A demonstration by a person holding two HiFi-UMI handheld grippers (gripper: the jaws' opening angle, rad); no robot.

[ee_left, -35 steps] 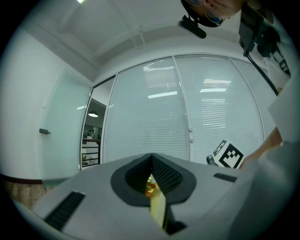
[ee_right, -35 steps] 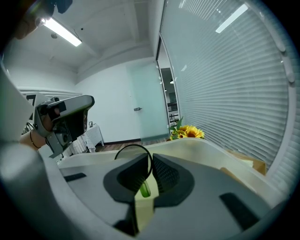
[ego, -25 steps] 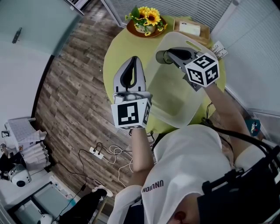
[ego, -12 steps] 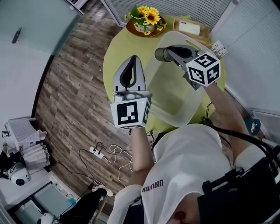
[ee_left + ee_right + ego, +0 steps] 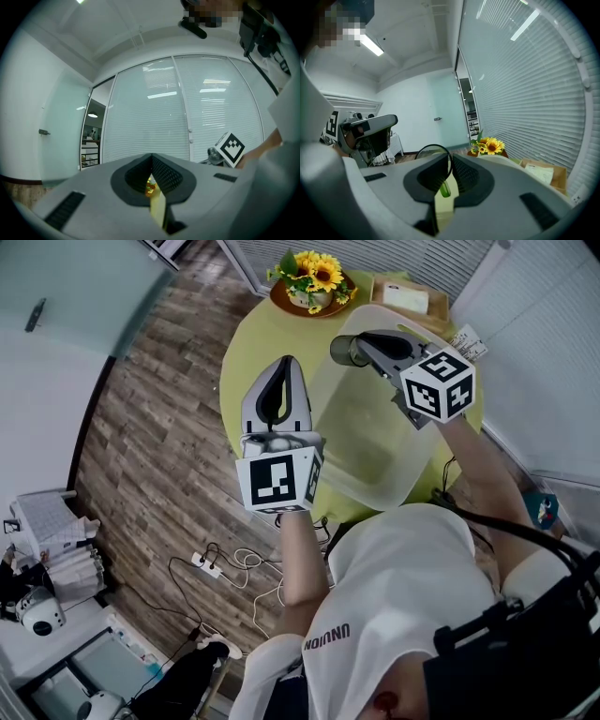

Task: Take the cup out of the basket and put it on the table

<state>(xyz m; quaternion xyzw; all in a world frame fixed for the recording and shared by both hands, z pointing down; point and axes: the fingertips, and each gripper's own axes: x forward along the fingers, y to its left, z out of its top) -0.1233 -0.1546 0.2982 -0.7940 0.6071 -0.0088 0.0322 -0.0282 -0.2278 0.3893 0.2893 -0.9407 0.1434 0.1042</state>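
Note:
A dark, green-tinted cup [image 5: 345, 352] hangs in the air over the far left rim of the translucent plastic basket [image 5: 322, 407], which stands on the round yellow-green table [image 5: 248, 352]. My right gripper [image 5: 362, 345] is shut on the cup's rim. In the right gripper view the rim shows as a thin dark ring [image 5: 432, 146] pinched between the pads of the right gripper [image 5: 451, 161]. My left gripper [image 5: 282, 367] hovers left of the basket, above the table, shut with nothing in it. The left gripper view shows its tips [image 5: 151, 158] touching.
A bowl of sunflowers [image 5: 317, 277] stands at the table's far edge, with a wooden tray holding a paper packet [image 5: 405, 301] to its right. A small printed card [image 5: 467, 343] lies beyond the basket. Wood floor and cables surround the table.
My right gripper has carried the cup a little farther away and to the left, towards the basket's far left rim. The left gripper has barely moved.

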